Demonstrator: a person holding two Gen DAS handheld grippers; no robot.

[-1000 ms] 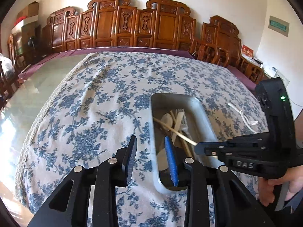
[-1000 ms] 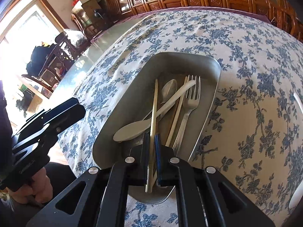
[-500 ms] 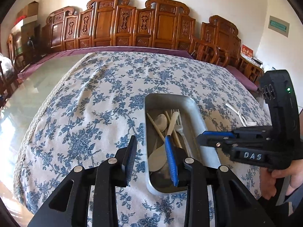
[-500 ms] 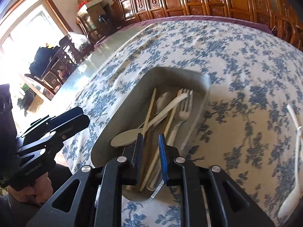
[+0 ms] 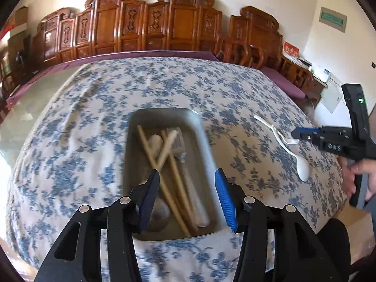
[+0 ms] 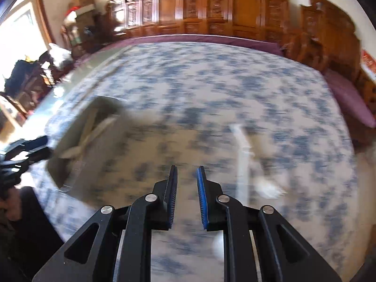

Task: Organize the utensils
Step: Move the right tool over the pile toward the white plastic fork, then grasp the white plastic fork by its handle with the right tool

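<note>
A grey metal tray (image 5: 204,141) sits on the blue-flowered tablecloth and holds wooden chopsticks (image 5: 152,150), a spoon and a fork. My left gripper (image 5: 186,183) is open and empty above the tray's near end. A white plastic fork (image 5: 279,136) and a white plastic spoon (image 5: 302,169) lie on the cloth right of the tray. My right gripper (image 6: 186,176) is open and empty over the cloth; in the left wrist view it (image 5: 296,132) hovers beside the white fork. The right wrist view is blurred; the tray (image 6: 77,171) shows at its left and a white utensil (image 6: 244,145) ahead to the right.
Carved wooden chairs (image 5: 152,23) line the far wall behind the table. The table's near edge (image 5: 188,258) lies just under my left gripper. A purple cloth border (image 6: 347,98) runs along the far and right sides.
My right gripper let go of the chopstick into the tray, opened, and swung right toward the white utensils. My left gripper opened wider and shifted right over the tray.
</note>
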